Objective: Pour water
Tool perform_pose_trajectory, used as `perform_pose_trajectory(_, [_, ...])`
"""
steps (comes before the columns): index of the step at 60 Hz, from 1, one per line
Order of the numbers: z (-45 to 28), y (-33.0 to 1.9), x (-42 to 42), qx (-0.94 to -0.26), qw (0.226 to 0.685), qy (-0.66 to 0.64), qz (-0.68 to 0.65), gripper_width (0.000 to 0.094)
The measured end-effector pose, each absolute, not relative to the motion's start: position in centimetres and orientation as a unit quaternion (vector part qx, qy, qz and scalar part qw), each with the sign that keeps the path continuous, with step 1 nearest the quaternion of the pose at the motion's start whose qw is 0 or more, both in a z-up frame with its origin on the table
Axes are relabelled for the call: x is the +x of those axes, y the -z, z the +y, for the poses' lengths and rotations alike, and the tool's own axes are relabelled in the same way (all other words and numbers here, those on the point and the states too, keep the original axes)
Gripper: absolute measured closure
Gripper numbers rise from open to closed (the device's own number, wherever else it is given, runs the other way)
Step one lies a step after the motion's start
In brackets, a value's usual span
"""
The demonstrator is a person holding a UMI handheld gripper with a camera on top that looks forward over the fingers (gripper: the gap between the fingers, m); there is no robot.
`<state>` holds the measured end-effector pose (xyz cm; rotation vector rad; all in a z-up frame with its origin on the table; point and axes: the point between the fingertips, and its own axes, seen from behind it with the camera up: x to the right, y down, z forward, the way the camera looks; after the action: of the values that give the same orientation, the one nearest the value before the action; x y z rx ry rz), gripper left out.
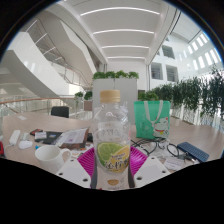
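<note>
A clear plastic bottle (111,135) with a pale cap and a lime-and-yellow label stands upright between my fingers. My gripper (111,160) is shut on the bottle, both magenta pads (88,158) pressing its label at either side. The bottle appears held above the table. A white cup (50,155) sits on the table (60,122) to the left, just beyond my left finger.
A green paper bag (153,119) stands behind the bottle to the right. Glasses (160,150) and a dark phone (193,152) lie at the right. Patterned items (72,137) lie behind the cup. Planters and a railing stand beyond the table.
</note>
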<state>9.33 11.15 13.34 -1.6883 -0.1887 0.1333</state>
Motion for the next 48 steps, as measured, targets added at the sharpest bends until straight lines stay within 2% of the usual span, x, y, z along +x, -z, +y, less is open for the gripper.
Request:
perform_pose_trajectory(8, [10.4,-9.0,9.6,-0.766,0.633,-0.083,-0.076,0.0483])
perform_pose_trajectory(13, [9.4,-11.4,11.1,-0.744,0.658,-0.096,-0.061,0.0482])
perform_pose_trajectory(15, [10.3,-9.5,10.0,-0.742,0.661,-0.093,-0.063,0.048])
perform_pose_trajectory(19, [10.1,-9.6,9.9,-0.743,0.66,-0.091,-0.064,0.0482])
perform_pose_trajectory(24, [10.4,-9.4,9.8,-0.752,0.65,-0.086,-0.067,0.0411])
perform_pose_trajectory(27, [10.0,-8.9,9.7,-0.77,0.629,-0.08,-0.074,0.037])
perform_pose_trajectory(30, [9.2,-8.6,9.7,-0.789,0.605,-0.078,-0.08,0.0285])
perform_pose_trajectory(35, [6.9,-9.1,9.6,-0.806,0.581,-0.07,-0.086,0.008])
perform_pose_trajectory(48, [-3.1,-14.1,7.9,-0.826,0.558,-0.041,-0.068,0.0098])
